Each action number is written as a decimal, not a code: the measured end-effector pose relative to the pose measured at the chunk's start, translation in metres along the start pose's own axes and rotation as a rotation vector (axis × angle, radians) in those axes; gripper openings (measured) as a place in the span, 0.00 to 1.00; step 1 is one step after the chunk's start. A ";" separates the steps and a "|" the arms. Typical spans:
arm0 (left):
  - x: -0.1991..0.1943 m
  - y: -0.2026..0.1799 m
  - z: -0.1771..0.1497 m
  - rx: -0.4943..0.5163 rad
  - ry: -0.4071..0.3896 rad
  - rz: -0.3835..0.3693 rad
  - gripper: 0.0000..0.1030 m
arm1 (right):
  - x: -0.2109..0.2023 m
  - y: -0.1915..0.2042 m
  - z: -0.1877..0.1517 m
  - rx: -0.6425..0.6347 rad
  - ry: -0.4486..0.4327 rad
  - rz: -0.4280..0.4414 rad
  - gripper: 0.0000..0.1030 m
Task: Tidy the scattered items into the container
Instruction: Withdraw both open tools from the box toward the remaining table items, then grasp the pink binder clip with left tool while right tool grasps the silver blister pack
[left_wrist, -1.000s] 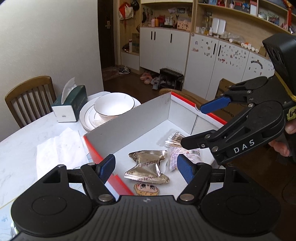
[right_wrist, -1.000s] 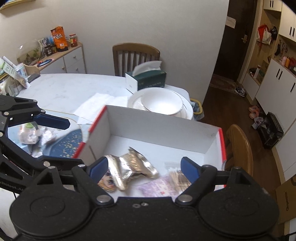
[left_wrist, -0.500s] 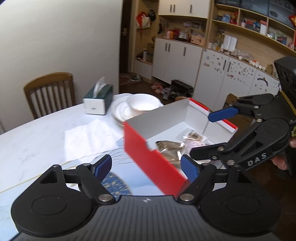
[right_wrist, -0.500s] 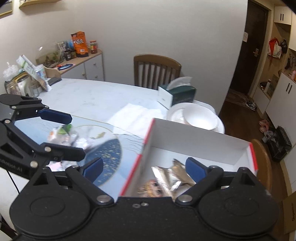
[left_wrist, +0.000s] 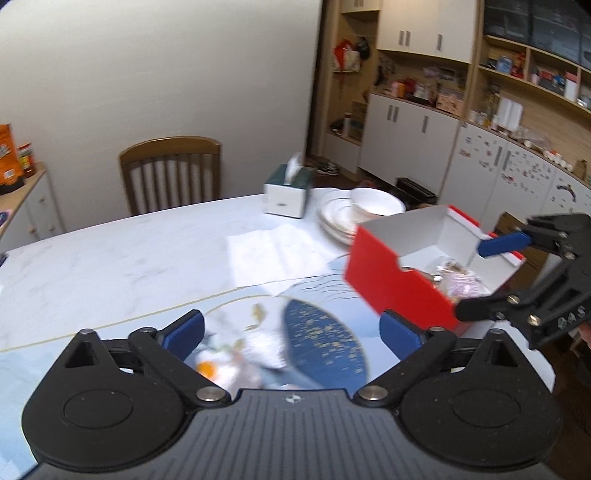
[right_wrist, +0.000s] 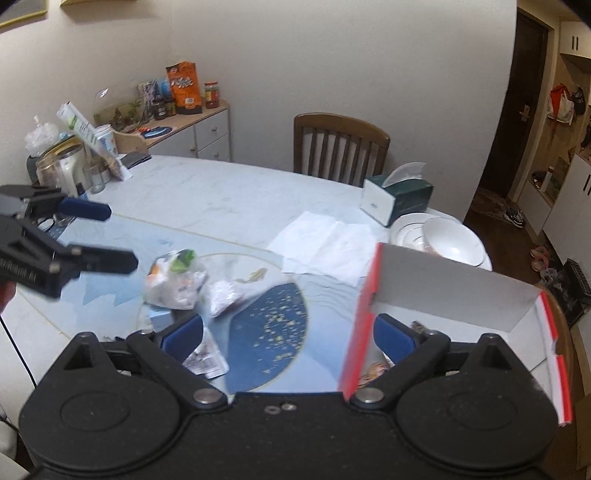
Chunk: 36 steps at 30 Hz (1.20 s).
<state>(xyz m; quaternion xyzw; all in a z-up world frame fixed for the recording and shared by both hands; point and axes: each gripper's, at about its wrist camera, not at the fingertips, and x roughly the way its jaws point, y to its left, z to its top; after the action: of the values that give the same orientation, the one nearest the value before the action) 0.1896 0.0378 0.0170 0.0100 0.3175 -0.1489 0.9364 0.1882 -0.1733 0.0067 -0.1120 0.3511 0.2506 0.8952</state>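
Probably light, crinkly and slippery, the snack packets (right_wrist: 173, 280) left of the red box (right_wrist: 360, 321) want pinching by a sealed edge; both the left gripper (left_wrist: 291, 330) and right gripper (right_wrist: 288, 334) gape wide, empty.

The box (right_wrist: 436, 291) looked like matt cardboard, red outside, white inside. The table (right_wrist: 229, 195) had a glossy marble-like top. Crinkly plastic wrappers (right_wrist: 173, 280) lay there; the chair (right_wrist: 340, 147) was varnished wood.

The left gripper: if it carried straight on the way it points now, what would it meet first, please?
Probably the loose white snack packets lying on the table between its open fingers; the left gripper holds nothing. Blur leaves depth uncertain.
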 end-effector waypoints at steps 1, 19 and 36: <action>-0.001 0.008 -0.002 -0.009 0.000 0.014 1.00 | 0.001 0.005 -0.001 -0.006 0.000 -0.002 0.96; 0.003 0.049 -0.064 0.043 0.056 -0.021 1.00 | 0.061 0.071 -0.024 -0.018 0.103 -0.035 0.97; 0.024 0.018 -0.116 0.239 0.100 -0.116 0.99 | 0.131 0.093 -0.034 0.214 0.252 -0.097 0.95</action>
<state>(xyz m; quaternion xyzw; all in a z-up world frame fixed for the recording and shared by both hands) 0.1444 0.0612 -0.0915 0.1106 0.3438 -0.2389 0.9014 0.2017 -0.0586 -0.1100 -0.0637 0.4793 0.1523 0.8620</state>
